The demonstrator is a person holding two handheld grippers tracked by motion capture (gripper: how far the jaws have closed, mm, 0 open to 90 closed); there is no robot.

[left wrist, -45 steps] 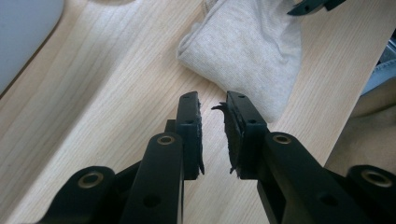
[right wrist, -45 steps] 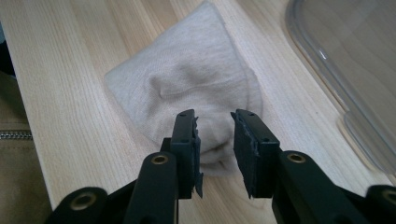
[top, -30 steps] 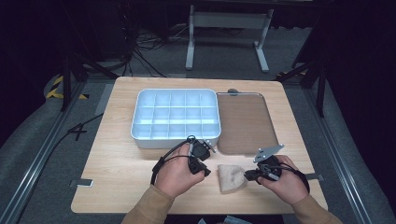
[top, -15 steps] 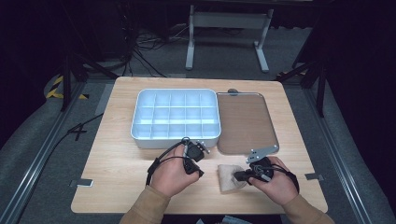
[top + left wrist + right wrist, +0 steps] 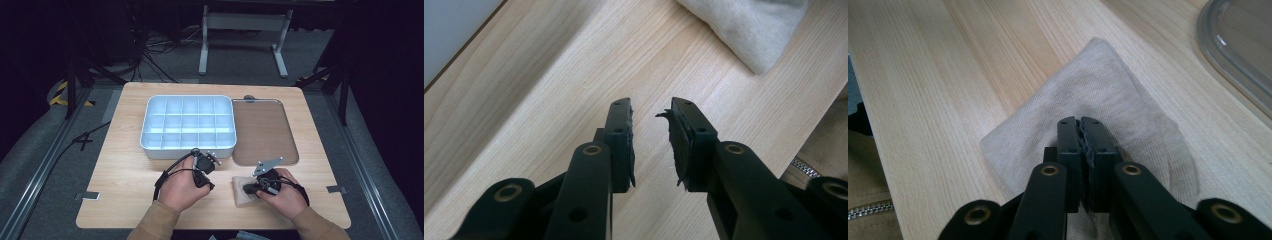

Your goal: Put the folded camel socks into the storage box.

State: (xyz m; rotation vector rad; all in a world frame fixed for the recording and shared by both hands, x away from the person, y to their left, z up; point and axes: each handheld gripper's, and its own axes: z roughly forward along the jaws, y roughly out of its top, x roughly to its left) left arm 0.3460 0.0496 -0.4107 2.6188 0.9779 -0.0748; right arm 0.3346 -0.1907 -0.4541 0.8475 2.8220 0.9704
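Note:
A small beige folded cloth (image 5: 240,195) lies on the wooden table near its front edge. My right gripper (image 5: 249,189) is over it with its jaws pressed together; in the right gripper view the gripper (image 5: 1080,122) has its tips above the middle of the cloth (image 5: 1108,90), and no fold shows between them. To the left of the cloth, my left gripper (image 5: 207,183) hangs over bare wood. In the left gripper view the gripper (image 5: 651,107) is open and holds nothing, with a corner of the cloth (image 5: 749,25) ahead to the right.
A pale blue tray (image 5: 187,150) divided into several compartments stands just behind the left hand; its wall (image 5: 449,30) is close. A flat clear lid (image 5: 262,130) lies to its right, rim (image 5: 1233,45) near the cloth. The table's front edge is close to both hands.
My right gripper has moved left from beside the cloth to over it, still shut. The left hand has drawn slightly back toward the front edge.

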